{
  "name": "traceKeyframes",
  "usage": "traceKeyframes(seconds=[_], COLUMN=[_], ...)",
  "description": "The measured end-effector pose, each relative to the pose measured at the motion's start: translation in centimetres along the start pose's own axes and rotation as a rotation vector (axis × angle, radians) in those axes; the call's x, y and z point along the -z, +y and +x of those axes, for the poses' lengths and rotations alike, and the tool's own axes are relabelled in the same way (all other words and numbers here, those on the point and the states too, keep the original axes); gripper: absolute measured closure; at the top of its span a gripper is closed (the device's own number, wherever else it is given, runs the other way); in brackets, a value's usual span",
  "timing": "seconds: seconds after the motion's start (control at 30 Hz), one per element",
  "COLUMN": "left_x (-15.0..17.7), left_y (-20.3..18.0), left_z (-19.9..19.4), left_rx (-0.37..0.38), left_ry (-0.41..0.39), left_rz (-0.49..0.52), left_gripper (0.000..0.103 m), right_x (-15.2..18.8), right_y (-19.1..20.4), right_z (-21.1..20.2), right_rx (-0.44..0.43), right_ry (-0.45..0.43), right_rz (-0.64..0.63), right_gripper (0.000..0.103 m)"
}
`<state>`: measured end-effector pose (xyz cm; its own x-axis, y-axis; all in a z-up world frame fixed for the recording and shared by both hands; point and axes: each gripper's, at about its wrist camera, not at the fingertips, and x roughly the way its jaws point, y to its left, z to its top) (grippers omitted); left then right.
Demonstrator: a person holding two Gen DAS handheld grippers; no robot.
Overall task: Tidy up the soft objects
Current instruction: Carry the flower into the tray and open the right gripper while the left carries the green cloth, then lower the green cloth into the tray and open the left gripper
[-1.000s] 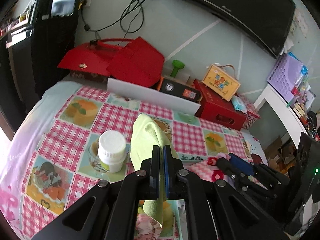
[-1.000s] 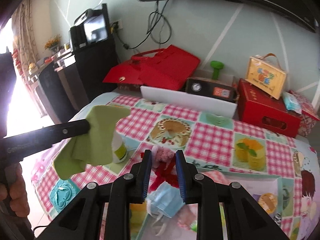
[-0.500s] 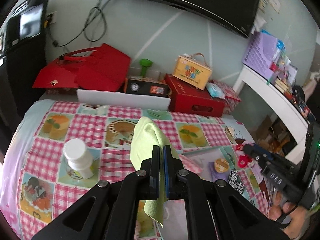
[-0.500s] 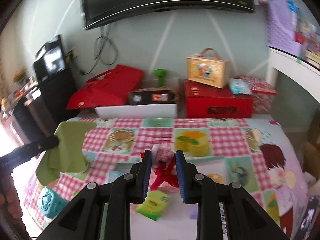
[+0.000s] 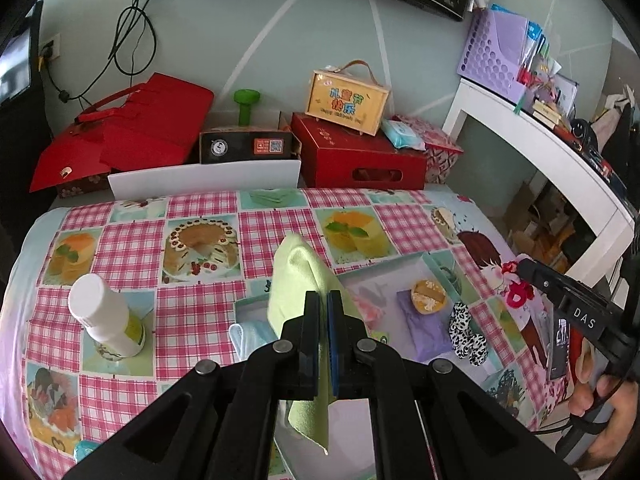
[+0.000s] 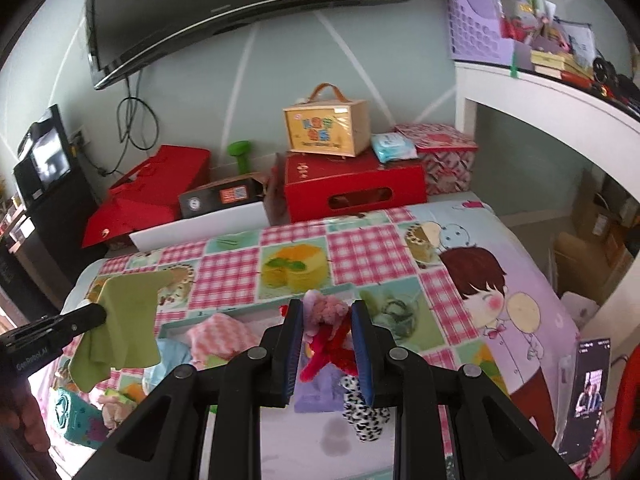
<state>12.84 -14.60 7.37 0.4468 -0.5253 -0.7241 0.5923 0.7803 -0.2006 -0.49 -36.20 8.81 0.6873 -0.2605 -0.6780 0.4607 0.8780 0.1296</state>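
**Ana:** Left gripper [image 5: 323, 320], black with blue pads, is clamped flat on a pale green soft cloth [image 5: 298, 280], which folds up above the pads and hangs below them, clear of the bed.

**Ben:** Right gripper [image 6: 327, 334] stands only partly closed, squeezing a pink-and-red plush toy [image 6: 326, 332] between its pads, also held above the pink checked bedspread with cake pictures [image 5: 132, 248].

**Ana:** Below both sits a shallow white tray with a mint rim [image 5: 436, 266]. Inside: a lilac pouch [image 5: 424, 330], a round orange-and-white item [image 5: 427, 291], a black-and-white spotted plush piece [image 5: 466, 334], a pink checked cloth [image 6: 224, 334].

**Ben:** Something light blue [image 5: 250, 336] lies at the tray's left edge, possibly a face mask; the gripper covers most of it.

**Ana:** White plastic bottle [image 5: 106, 320] stands upright, well left of the tray.
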Motion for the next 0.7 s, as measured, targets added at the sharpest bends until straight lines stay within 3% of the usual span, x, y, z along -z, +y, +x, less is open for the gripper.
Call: traceKeyframes(seconds=[0.13, 0.43, 0.7], left_x=[0.2, 2.5, 3.8], left_y=[0.0, 1.2, 1.6], left_z=[1.4, 8.1, 10.4], left_rx=[0.007, -0.002, -0.025], left_ry=[0.019, 0.195, 0.275], left_rz=[-0.003, -0.075, -0.087], left_gripper=[0.100, 0.100, 0.100], right_x=[0.4, 2.6, 4.6], right_y=[-0.3, -0.2, -0.1], right_z=[1.1, 6.2, 9.4], right_rx=[0.007, -0.014, -0.039], right_ry=[0.035, 0.185, 0.286], right_rz=[0.002, -0.016, -0.022], right_gripper=[0.077, 0.077, 0.077])
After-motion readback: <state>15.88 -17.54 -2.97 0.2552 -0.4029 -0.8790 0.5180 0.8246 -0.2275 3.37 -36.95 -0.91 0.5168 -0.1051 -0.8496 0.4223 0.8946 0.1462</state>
